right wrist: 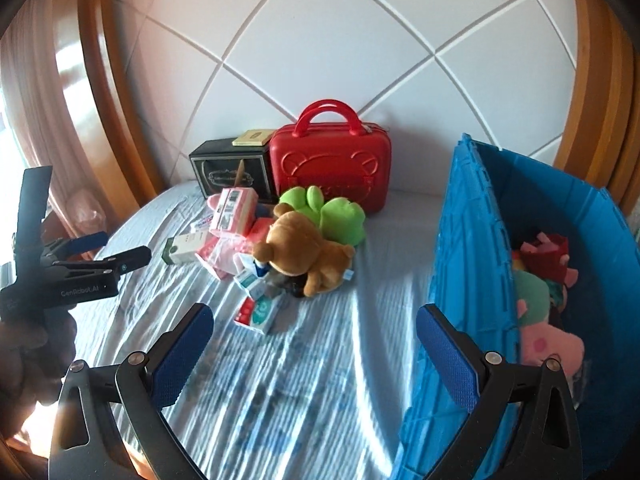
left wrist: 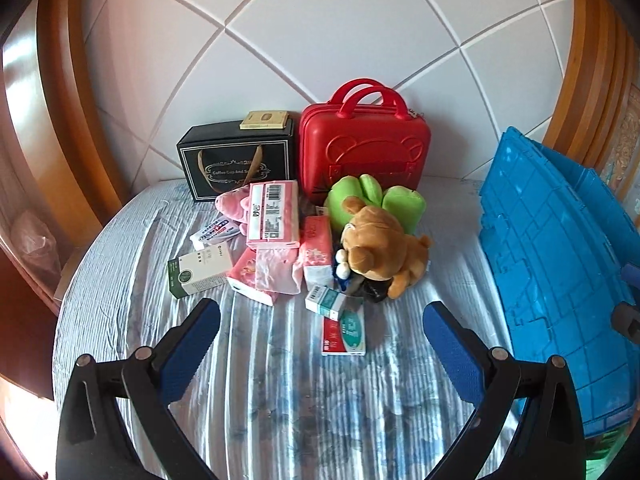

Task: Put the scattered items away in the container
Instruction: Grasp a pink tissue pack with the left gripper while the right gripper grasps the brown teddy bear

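Left wrist view: the left gripper [left wrist: 321,322] hangs released over the bed [left wrist: 280,400], its 2 blue pads wide apart and grasping nothing. Beyond it lies the scattered pile: a brown teddy bear [left wrist: 380,248], a green plush toy [left wrist: 372,198] behind it, pink tissue packs [left wrist: 273,216] and small boxes [left wrist: 200,270]. A red case [left wrist: 364,152] and a black box [left wrist: 236,164] stand at the far wall. The blue crate [left wrist: 560,248] stands at the right.

Right wrist view: the right gripper [right wrist: 315,324] is likewise released and empty, near the crate's left wall. The crate [right wrist: 468,240] holds several soft toys [right wrist: 548,344]. The teddy bear [right wrist: 300,252] lies on the bed, well apart from the crate.
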{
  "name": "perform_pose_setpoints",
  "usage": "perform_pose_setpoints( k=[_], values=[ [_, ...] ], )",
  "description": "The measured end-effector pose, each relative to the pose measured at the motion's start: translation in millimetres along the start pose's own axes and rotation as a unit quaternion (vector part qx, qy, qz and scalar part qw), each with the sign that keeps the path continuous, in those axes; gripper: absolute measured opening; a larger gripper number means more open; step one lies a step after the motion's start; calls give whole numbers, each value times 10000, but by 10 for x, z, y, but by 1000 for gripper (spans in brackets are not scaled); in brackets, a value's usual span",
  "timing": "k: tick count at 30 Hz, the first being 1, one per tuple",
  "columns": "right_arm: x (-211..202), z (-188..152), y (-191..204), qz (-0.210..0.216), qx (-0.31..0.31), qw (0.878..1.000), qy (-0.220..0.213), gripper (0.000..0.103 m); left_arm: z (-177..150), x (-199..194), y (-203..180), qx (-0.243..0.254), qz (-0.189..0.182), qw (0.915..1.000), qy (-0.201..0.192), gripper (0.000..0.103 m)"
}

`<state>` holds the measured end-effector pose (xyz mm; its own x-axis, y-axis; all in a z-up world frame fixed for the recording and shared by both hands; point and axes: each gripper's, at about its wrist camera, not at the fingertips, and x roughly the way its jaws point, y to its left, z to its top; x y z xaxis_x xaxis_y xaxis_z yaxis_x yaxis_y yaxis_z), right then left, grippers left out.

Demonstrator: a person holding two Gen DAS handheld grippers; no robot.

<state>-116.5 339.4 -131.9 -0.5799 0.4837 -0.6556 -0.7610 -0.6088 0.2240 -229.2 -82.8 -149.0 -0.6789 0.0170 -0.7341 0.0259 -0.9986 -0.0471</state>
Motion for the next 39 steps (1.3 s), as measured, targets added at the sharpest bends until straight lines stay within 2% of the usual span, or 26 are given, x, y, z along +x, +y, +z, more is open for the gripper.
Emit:
perform_pose_setpoints(
  k=[5,11,16,19,23,27,30,32,35,39],
  values=[
    [666,114,224,-166,-139,9996,194,103,128,609,419,-149,23,9996,248,103],
    [1544,269,313,-322,-196,9981,487,103,335,1350,719,-139,70,9989,431,103],
    [2208,411,394,-338,-226,9962,771,103,520,1993,824,-22,24,9983,587,103],
    [2556,488,492,-383,-398,9944,900,103,632,2358,814,218,68,9976,650,103],
    [2978,539,566,-469,-529,9910,1140,103,765,2725,791,294,32,9966,771,103],
    [3266,534,569,-499,-544,9890,1284,103,841,2934,720,184,57,9955,926,103],
    [3403,577,604,-470,-607,9883,1316,103,852,3104,653,113,111,9928,1191,103],
    [3498,594,620,-496,-610,9869,1412,103,823,3234,627,126,282,9891,1440,103],
    [3622,573,590,-548,-502,9851,1550,103,785,3356,699,-65,373,9860,1622,103],
    [3717,521,560,-683,-547,9824,1650,103,749,3402,757,-142,272,9847,1714,102]
  ],
)
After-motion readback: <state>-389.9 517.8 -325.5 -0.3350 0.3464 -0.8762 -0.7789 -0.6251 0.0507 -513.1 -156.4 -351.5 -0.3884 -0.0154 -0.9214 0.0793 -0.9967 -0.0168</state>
